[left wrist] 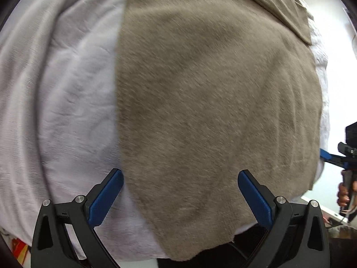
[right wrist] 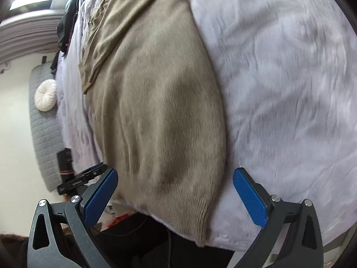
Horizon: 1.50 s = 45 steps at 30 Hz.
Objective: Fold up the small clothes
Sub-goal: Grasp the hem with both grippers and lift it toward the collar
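Observation:
A tan knit sweater (left wrist: pixel 212 102) lies spread flat on a white fleece blanket (left wrist: pixel 67 102). In the right wrist view the sweater (right wrist: pixel 156 116) shows a ribbed hem at the near bed edge and a folded-in sleeve at the top left. My left gripper (left wrist: pixel 180 197) is open and empty, its jaws straddling the sweater's near hem. My right gripper (right wrist: pixel 175 195) is open and empty above the hem corner. The right gripper also shows at the right edge of the left wrist view (left wrist: pixel 341 156), and the left gripper shows at the left of the right wrist view (right wrist: pixel 78 178).
The white blanket (right wrist: pixel 279 89) covers the bed. A grey quilted headboard (right wrist: pixel 44 134) and a round white cushion (right wrist: pixel 45 98) are at the left. Dark clothes (right wrist: pixel 67 26) lie at the far bed end. The bed edge and dark floor are just below the grippers.

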Tool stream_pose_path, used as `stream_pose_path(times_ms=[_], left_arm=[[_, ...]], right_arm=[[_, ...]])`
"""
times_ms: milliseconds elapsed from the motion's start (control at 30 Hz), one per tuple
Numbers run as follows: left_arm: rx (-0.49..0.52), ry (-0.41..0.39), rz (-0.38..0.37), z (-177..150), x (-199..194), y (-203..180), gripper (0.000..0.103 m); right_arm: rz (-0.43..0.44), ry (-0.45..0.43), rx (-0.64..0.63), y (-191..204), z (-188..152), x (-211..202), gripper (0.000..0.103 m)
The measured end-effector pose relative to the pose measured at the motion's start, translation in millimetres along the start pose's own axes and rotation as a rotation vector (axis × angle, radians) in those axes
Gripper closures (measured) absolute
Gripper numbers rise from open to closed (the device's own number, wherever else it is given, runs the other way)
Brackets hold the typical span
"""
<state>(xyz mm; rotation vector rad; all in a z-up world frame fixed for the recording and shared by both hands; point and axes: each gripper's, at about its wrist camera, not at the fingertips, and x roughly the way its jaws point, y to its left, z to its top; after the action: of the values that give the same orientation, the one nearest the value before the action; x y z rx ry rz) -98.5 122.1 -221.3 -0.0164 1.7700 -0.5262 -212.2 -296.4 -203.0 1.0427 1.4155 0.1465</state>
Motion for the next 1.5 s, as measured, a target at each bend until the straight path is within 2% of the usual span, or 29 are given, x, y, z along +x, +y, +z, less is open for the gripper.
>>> stream_pose_path(times_ms=[167,367,433,500,533,567,600,633,667,700,733,833,933,1033,1333,1500], left_arm=[[0.004,0.014,-0.04,0.4,9.5,-10.1,0.0],[0.001,0.007,-0.051,3.7,17.8,-31.6,0.001],[-0.001,-0.003,-0.058,2.4,10.0,-24.7,0.007],[-0.004,-0.005,-0.047,-2.7,3.9,-15.5,0.019],[-0.006,-0.007,-0.048,-4.1,3.2,-14.2,0.023],[-0.009,-0.006,-0.048,-5.0,2.4,-11.6,0.034],[-0.01,-0.001,-0.051,-6.0,1.7,-8.3,0.047],[-0.012,0.002,-0.067,-6.1,1.0,-5.3,0.053],[-0.013,0.005,-0.089,-6.7,0.2,-1.7,0.068],[-0.011,0.011,-0.121,-6.2,-1.3,1.6,0.083],[-0.007,0.016,-0.144,-6.5,-3.3,3.6,0.086],[0.025,-0.008,-0.184,-7.5,-15.0,-1.8,0.087],[0.015,-0.048,-0.25,-5.7,-34.8,-1.5,0.087],[0.001,-0.112,-0.303,0.8,-57.6,-3.3,0.087],[-0.012,-0.35,-0.395,66.2,-131.3,-6.1,0.087],[-0.016,-0.46,-0.392,118.4,-152.9,-4.9,0.087]], right_arm=[[0.119,0.032,0.002,3.3,-1.8,16.6,0.0],[0.14,0.054,0.017,10.2,1.6,34.3,0.0],[0.142,0.053,0.027,10.1,1.6,33.8,0.001],[0.151,0.052,0.047,7.2,-0.1,31.2,0.003],[0.15,0.055,0.055,4.5,-1.7,30.3,0.009],[0.136,0.065,0.065,3.0,-3.1,31.2,0.015],[0.113,0.078,0.071,0.2,-4.5,32.2,0.033],[0.096,0.089,0.075,-1.1,-4.8,33.4,0.057],[0.075,0.107,0.072,-2.6,-7.4,37.5,0.068],[0.07,0.113,0.06,-1.5,-8.1,39.8,0.087],[0.074,0.113,0.048,0.7,-9.7,40.4,0.096],[0.158,0.086,0.01,12.4,-11.2,33.3,0.096],[0.294,0.04,-0.02,30.4,-7.2,19.1,0.096],[0.38,-0.001,-0.037,44.1,2.4,8.4,0.096],[0.593,-0.126,-0.112,99.0,64.5,-17.2,0.096],[0.697,-0.218,-0.121,121.5,118.6,-33.4,0.096]])
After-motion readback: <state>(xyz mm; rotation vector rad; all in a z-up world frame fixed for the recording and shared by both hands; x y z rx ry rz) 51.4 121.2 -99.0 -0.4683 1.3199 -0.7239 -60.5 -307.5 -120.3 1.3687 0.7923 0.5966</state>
